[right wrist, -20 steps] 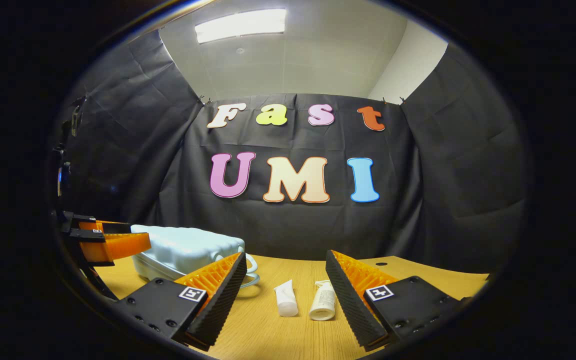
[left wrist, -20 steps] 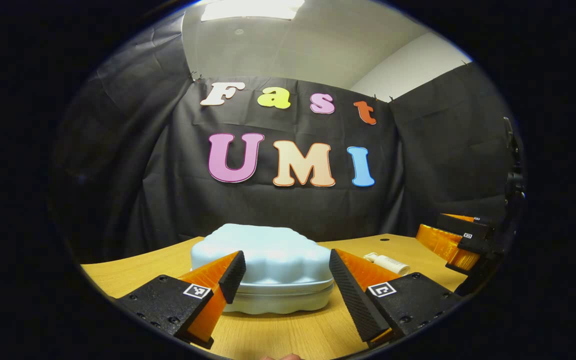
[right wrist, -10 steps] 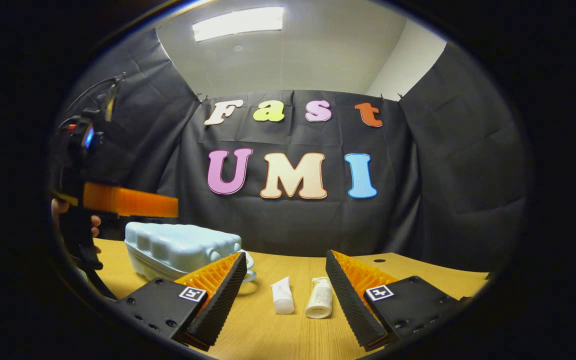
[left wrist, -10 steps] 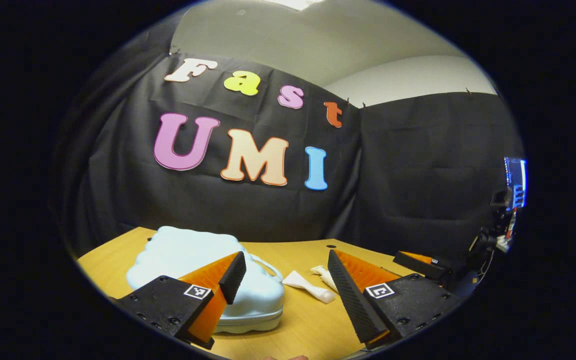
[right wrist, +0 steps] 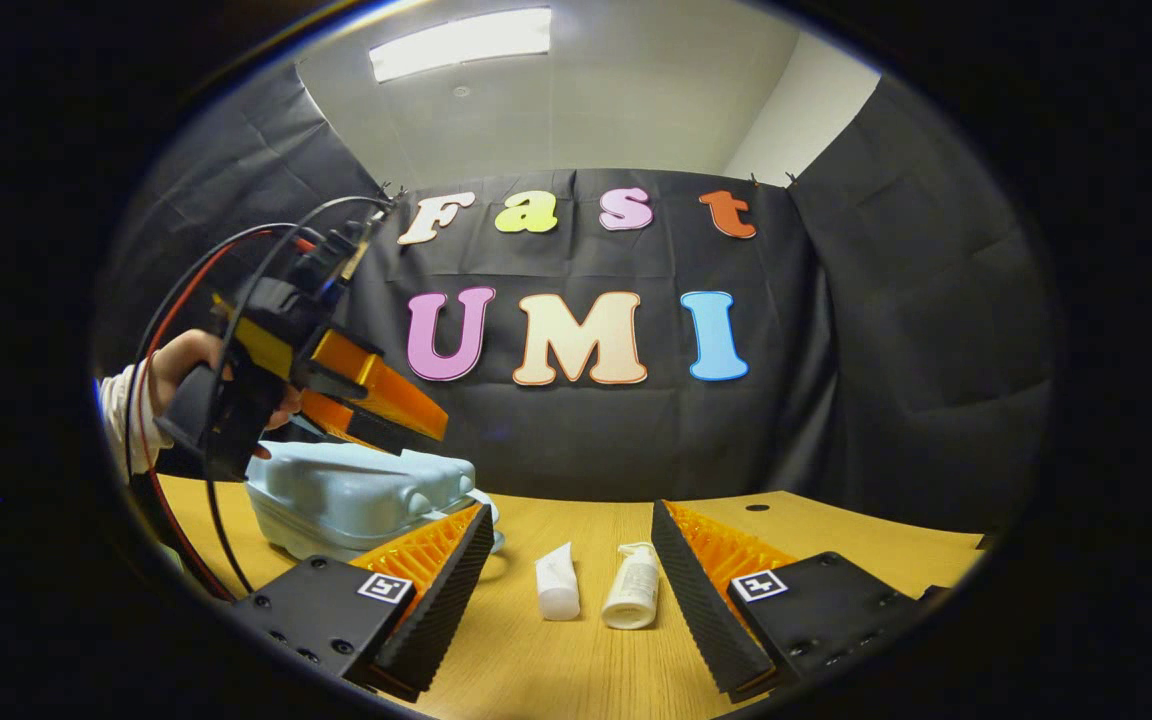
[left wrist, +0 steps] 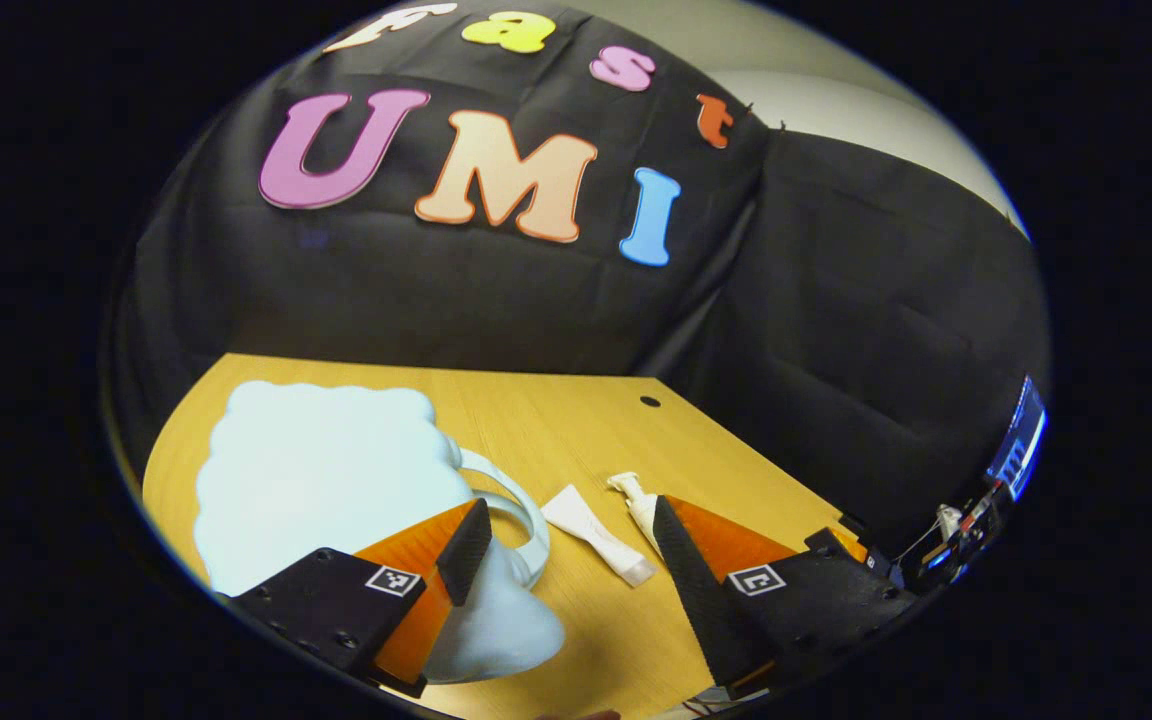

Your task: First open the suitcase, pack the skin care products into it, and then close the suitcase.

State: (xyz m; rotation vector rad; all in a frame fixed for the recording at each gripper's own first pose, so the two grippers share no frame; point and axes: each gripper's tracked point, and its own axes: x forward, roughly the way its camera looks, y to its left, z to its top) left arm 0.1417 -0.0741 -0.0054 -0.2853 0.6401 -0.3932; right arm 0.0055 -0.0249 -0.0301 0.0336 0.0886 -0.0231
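- Left gripper [left wrist: 564, 545], jaws wide and empty, hangs over the shut suitcase [left wrist: 321, 480] at lower left; best catch its handle [left wrist: 511, 505].
- Right gripper [right wrist: 568, 560], wide, waits before two tubes [right wrist: 558, 590].

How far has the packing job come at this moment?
Nothing looks done: the suitcase is shut, and the tube and bottle lie on the table. In hand: the left tool hovers open above the suitcase; the right tool is open, holding nothing. Left: opening, packing, closing.
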